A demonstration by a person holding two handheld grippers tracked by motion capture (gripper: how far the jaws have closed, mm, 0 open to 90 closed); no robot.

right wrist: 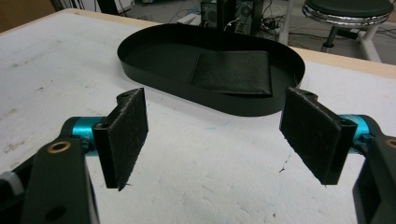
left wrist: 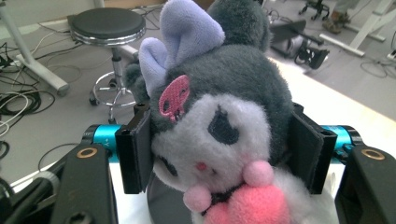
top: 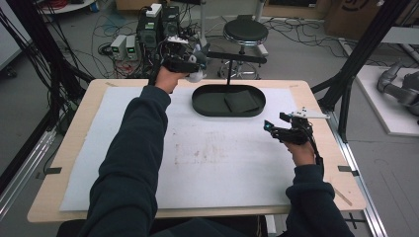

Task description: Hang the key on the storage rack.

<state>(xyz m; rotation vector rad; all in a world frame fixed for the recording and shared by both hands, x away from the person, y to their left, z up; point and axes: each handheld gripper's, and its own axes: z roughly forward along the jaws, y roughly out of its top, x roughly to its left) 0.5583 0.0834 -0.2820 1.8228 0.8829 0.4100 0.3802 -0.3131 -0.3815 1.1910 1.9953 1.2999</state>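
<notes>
We see even, soft overhead light throughout. The white table cover (top: 222, 148) is bright, with faint shadows. The plush toy (left wrist: 219, 126) is sharp up close, its background softened. The high view appears coarse and slightly blurred.

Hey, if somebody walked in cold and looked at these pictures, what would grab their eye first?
Probably the plush toy, a grey and white character with lilac ears and pink pompoms, squeezed between the jaws of the left gripper, held up beyond the table's far edge. Next, the black oval tray at the far middle of the white-covered table, with a dark wallet lying flat in it. The right gripper hovers open, facing the tray.
</notes>
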